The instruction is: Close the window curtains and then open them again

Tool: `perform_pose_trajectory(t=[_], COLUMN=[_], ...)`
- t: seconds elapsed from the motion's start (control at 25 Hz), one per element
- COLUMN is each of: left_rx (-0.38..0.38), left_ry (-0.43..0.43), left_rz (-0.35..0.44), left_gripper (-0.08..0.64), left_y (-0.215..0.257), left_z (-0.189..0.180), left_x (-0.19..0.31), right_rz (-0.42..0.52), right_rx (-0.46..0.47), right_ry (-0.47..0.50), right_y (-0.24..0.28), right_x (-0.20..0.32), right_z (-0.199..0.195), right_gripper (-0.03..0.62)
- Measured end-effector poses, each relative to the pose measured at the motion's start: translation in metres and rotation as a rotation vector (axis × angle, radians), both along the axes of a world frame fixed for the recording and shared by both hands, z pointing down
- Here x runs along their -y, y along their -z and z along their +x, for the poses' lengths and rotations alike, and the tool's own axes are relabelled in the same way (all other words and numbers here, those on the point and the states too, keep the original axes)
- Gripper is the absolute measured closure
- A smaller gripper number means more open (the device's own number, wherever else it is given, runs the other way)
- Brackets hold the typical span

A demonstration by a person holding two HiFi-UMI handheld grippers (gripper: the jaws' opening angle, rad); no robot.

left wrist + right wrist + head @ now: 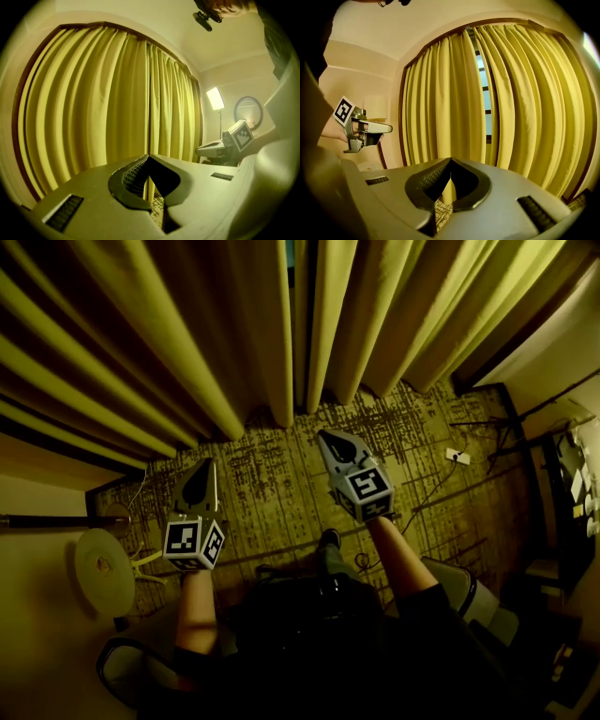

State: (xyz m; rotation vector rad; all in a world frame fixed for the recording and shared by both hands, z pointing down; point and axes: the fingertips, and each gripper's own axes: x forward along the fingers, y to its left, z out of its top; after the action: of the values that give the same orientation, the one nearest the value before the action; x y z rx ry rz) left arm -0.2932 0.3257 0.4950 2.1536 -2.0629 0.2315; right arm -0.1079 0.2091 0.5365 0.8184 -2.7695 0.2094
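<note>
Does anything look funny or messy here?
Nothing looks broken or spilled. The left curtain and the right curtain hang neatly, with only a thin strip of window showing between them.

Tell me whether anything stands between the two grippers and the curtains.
Nothing visible does. The left gripper and the right gripper, both shut and empty, point at the curtains across bare patterned carpet. Each gripper view looks straight at the folds with no object in front.
</note>
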Motion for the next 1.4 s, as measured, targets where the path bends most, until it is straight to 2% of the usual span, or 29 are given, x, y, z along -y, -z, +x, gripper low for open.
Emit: perform_pose_trajectory(t=[0.4,0.64,0.92,1.24,1.4], left_rx=[-0.031,-0.012,-0.006,-0.008,-0.031], left_ry=[0.05,0.067,0.021,-0.059,-0.089], left_rz=[-0.001,-0.006,-0.003,0.035,0.02], left_gripper=[0.554,0.554,0.554,0.554,0.554], left_y=[0.008,0.012,0.013,0.013,0.017], left_z=[0.055,0.063,0.033,-0.029,-0.057], left_x=[0.053,0.071,0.112,0.159,0.179], right_rz=[-0.001,-0.013,-0.011,0.028,0.058], right_rx=[0.01,0.024,0.03,-0.004,-0.007], right_ry=[0.056,0.075,0.059,0.017,-0.012], right_y=[-0.002,-0.009,-0.009,-0.003,0.007], right_x=[0.043,0.065,0.093,0.126,0.141], right_z=[0.048,0.05,0.016,-0.047,-0.08], right_gripper=[0.592,0.592,0.592,0.592,0.589])
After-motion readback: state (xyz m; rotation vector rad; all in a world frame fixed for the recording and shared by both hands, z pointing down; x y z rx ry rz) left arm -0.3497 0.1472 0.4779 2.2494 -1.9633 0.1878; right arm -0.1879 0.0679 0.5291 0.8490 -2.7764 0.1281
